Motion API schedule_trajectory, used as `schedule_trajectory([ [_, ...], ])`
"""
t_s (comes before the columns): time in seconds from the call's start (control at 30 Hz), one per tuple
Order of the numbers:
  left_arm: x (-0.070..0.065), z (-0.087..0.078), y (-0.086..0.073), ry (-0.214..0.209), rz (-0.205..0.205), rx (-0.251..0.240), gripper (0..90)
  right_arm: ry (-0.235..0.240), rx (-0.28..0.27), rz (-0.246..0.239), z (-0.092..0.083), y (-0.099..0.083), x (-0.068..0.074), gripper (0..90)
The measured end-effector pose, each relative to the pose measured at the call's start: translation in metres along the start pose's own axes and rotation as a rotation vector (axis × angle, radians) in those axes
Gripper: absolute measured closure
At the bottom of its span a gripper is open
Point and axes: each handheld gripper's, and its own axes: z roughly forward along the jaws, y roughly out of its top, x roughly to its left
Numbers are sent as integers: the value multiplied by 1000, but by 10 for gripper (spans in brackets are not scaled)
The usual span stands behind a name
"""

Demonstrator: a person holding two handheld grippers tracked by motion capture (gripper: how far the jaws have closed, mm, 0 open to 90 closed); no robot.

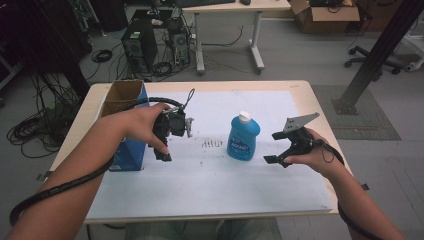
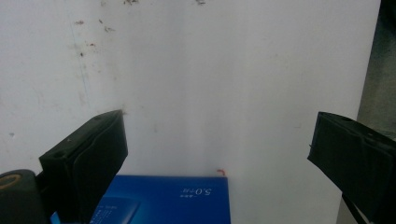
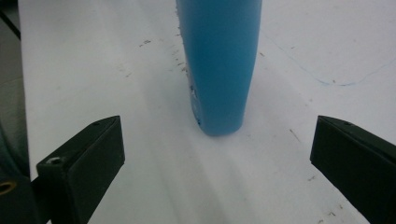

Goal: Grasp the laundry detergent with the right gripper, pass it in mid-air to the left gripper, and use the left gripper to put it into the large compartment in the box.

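Black jaws of our right gripper (image 3: 219, 163) stand wide apart, empty, aimed at the blue bottle (image 3: 218, 65) upright just ahead on the white mat (image 1: 210, 175). We judge it smooth, slippery plastic, fairly weighty with liquid; grip its narrow sides low. Our left gripper (image 1: 165, 145), also spread and empty, hovers beside the blue box (image 1: 132, 150).

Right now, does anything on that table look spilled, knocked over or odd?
Nothing is spilled or toppled. The blue bottle stands upright with its white cap on, and the open box sits at the table's left edge. The only blemish is a patch of small dark marks on the white sheet beside the bottle.
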Motion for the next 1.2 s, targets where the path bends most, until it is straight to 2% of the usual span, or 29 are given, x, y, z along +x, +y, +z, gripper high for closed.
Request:
schedule_trajectory([
  [0.1,-1,0,0,-1,1,1,47,3,-30,1,4,-2,-2,29],
  [0.4,-2,1,-2,-5,2,-4,47,8,-74,0,12,-2,-5,23],
  [0.43,-2,1,-2,-4,7,0,48,-2,-86,-11,14,-2,-6,16],
  [0.6,-2,1,-2,-5,6,-6,47,24,-118,-3,21,-5,-7,16],
  [1.03,-3,2,-2,-7,5,-9,47,49,-148,-6,33,-7,-9,12],
  [1.2,-3,4,0,-7,8,-10,47,57,-170,7,38,-7,-11,10],
])
